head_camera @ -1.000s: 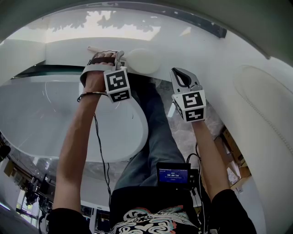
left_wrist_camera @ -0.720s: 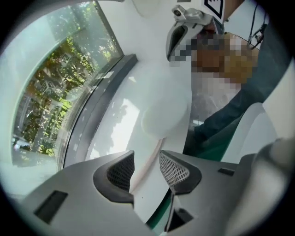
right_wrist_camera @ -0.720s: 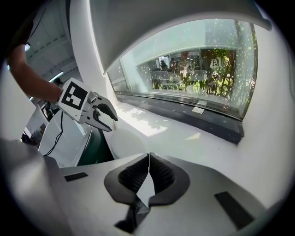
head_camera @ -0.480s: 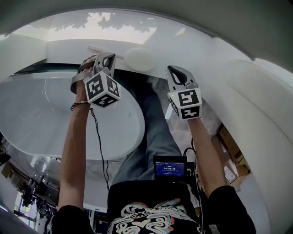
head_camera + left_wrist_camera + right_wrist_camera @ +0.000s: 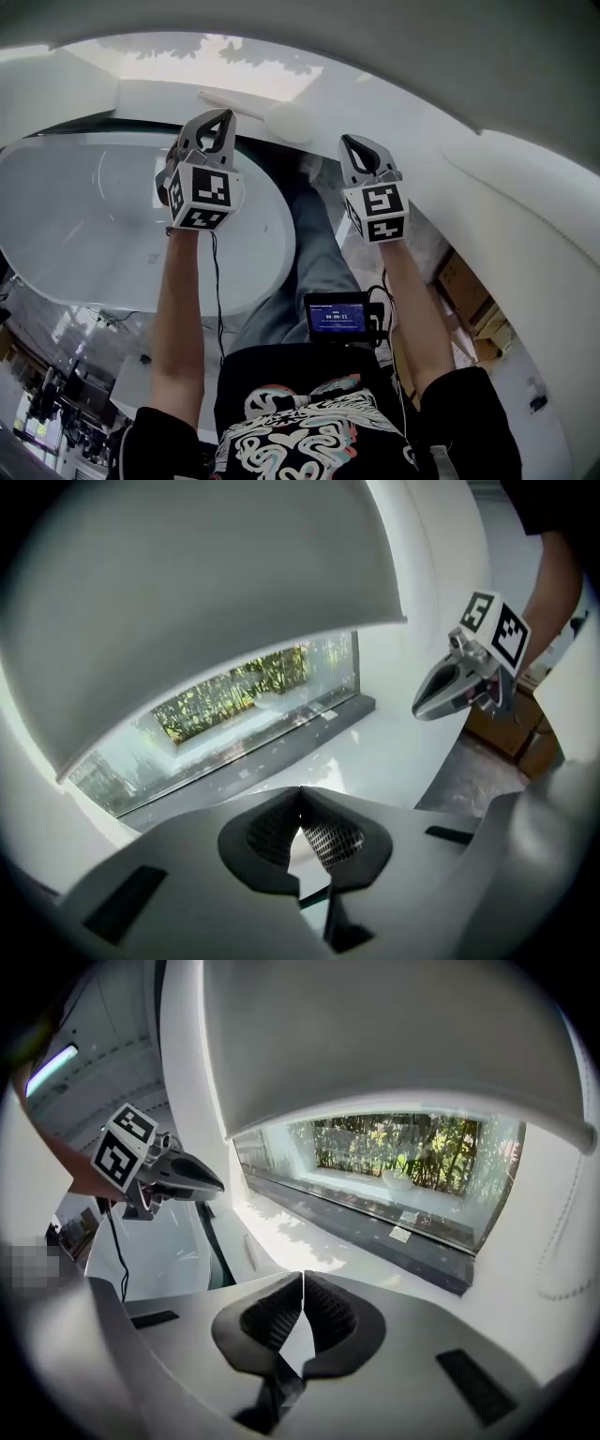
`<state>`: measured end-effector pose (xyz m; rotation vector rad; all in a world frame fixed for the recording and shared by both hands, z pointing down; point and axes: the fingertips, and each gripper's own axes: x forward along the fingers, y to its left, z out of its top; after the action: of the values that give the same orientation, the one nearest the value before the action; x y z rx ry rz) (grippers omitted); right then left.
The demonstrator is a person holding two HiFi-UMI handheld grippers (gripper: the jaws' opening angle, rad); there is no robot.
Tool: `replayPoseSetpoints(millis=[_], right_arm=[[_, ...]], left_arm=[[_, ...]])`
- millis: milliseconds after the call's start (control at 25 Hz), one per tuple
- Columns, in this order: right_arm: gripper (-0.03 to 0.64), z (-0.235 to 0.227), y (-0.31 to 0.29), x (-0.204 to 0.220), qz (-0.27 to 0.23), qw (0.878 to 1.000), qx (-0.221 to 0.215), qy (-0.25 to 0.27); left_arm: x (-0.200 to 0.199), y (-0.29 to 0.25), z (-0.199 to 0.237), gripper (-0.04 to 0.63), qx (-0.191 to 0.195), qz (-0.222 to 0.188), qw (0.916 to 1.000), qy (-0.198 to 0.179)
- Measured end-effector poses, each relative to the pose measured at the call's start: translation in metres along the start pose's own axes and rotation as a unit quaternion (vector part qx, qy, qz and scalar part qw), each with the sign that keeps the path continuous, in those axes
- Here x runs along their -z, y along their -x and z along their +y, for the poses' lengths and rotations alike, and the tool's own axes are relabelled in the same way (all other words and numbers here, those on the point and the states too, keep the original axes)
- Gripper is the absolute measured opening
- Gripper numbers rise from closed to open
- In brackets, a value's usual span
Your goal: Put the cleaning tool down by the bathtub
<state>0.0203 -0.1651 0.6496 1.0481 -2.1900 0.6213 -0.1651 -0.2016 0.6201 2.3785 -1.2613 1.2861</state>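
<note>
In the head view the long-handled scrubber (image 5: pixel 289 122) is seen on the ledge (image 5: pixel 141 98) by the bathtub (image 5: pixel 272 253), handle pointing left, just beyond the nearer left tool (image 5: pixel 221 116). In the left gripper view its just-closed jaws are pressed together, holding nothing. In the right gripper view the right tool (image 5: pixel 302 1274) is found likewise.

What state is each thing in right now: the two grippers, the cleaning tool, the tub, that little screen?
Left gripper: shut, just closed, empty.
Right gripper: shut, empty.
Bathtub: empty, no water seen.
Cleaning tool: lying on the ledge beside the bathtub, free of both grippers.
Screen: lit.
</note>
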Motion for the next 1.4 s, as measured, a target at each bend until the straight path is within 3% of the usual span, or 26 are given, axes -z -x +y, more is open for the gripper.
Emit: replayPoseSetpoints(millis=[240, 560, 760, 1160, 1400], right_arm=[[0.028, 0.007, 0.026, -0.032, -0.021, 1.000, 0.013, 0.003], [0.028, 0.023, 0.074, -0.066, -0.045, 0.999, 0.028, 0.011], [0.028, 0.025, 0.107, -0.094, -0.070, 0.996, 0.046, 0.029], [0.028, 0.041, 0.182, -0.141, -0.125, 0.988, 0.071, 0.051], [0.028, 0.061, 0.239, -0.159, -0.184, 0.980, 0.073, 0.037]], left_arm=[[-0.031, 0.039, -0.002, 0.017, 0.019, -0.056, 0.9960, 0.067], [-0.045, 0.092, -0.005, 0.015, 0.003, -0.072, 0.9953, 0.064], [-0.081, 0.139, 0.010, 0.017, -0.022, -0.128, 0.9891, 0.070], [-0.113, 0.204, 0.020, 0.017, -0.055, -0.172, 0.9810, 0.072], [-0.129, 0.258, 0.011, 0.016, -0.065, -0.224, 0.9687, 0.085]])
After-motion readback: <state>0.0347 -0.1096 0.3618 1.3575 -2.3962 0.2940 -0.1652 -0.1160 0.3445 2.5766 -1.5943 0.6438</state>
